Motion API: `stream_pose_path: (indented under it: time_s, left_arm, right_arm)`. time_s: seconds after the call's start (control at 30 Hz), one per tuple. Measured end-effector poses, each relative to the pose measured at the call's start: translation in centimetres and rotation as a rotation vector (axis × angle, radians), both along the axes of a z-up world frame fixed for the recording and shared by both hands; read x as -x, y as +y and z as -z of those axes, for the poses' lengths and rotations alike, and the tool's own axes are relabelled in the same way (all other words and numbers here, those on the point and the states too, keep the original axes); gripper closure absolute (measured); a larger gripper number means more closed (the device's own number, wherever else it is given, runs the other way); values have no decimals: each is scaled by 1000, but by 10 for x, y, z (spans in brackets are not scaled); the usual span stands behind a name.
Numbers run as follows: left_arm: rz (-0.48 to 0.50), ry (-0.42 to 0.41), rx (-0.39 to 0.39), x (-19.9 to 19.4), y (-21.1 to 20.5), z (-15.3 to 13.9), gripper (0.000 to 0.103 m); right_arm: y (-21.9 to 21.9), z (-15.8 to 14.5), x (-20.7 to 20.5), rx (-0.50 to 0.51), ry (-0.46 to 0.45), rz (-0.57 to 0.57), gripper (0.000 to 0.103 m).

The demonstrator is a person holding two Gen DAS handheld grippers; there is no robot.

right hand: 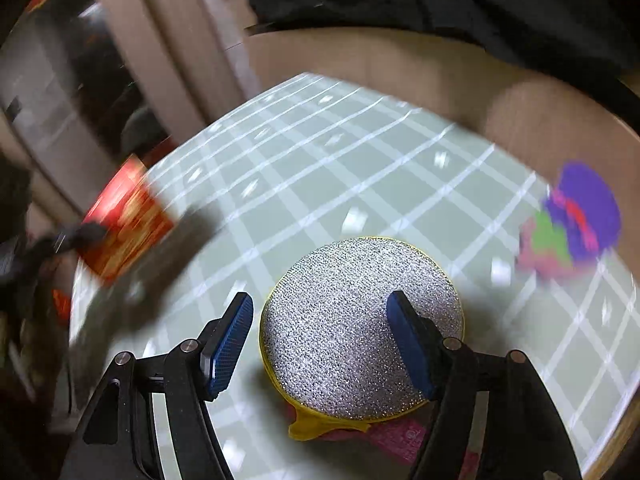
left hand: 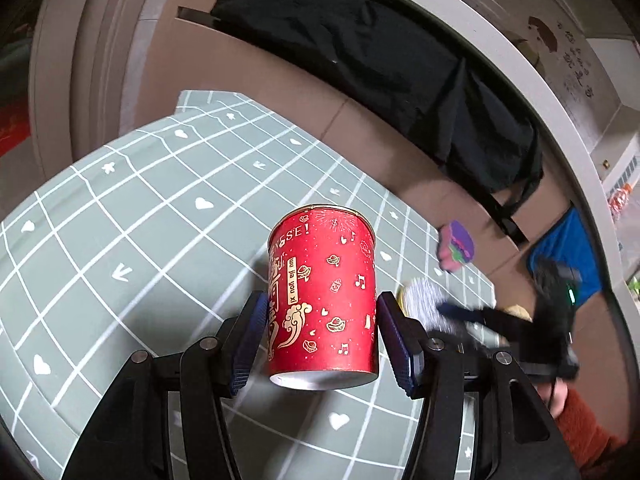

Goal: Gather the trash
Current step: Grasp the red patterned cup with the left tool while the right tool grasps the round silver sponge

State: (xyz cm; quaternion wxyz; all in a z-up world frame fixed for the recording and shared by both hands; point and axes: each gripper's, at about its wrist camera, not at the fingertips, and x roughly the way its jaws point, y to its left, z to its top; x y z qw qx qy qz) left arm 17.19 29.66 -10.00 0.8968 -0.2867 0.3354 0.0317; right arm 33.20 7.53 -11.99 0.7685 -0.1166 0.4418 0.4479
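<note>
A red paper cup (left hand: 324, 292) with gold print hangs tilted just above the green checked tablecloth (left hand: 120, 220), its white base showing. My left gripper (left hand: 320, 320) is shut on it, one blue pad on each side. My right gripper (right hand: 320, 336) is open over a round silver scouring pad (right hand: 344, 320) with a yellow rim. Its left finger stands clear of the pad's edge and its right finger crosses in front of it. In the left wrist view the right gripper (left hand: 480, 316) is a blur at the right. The right wrist view shows the cup (right hand: 128, 220) blurred at the left.
A purple, pink and green crumpled item (right hand: 572, 224) lies at the table's right. Yellow cloth (right hand: 316, 426) and a pink wrapper (right hand: 400, 436) stick out from under the scouring pad. Black fabric (left hand: 380, 60) hangs over brown cardboard behind the table. An orange sleeve (left hand: 580, 436) is at the lower right.
</note>
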Motion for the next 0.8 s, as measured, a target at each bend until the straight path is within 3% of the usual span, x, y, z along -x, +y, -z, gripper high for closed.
stream_pose_path:
  time_s: [0.1, 0.23, 0.43, 0.6, 0.67, 0.8]
  left_arm:
    - [27, -4, 8, 1, -11, -1, 46]
    - [44, -1, 29, 2, -21, -2, 46]
    - [48, 4, 32, 10, -30, -5, 45]
    - [39, 15, 30, 17, -31, -8, 45]
    - [37, 13, 27, 19, -32, -10, 45]
    - [39, 10, 27, 20, -35, -10, 45]
  right_arm:
    - [-22, 0, 35, 24, -34, 1, 36]
    - [-42, 4, 59, 55, -69, 17, 27]
    - [-48, 10, 56, 12, -6, 34, 9]
    - [-35, 13, 65, 64, -47, 4, 6]
    - [-31, 13, 74, 117, -109, -3, 9]
    - [-29, 11, 90, 221, -256, -14, 42]
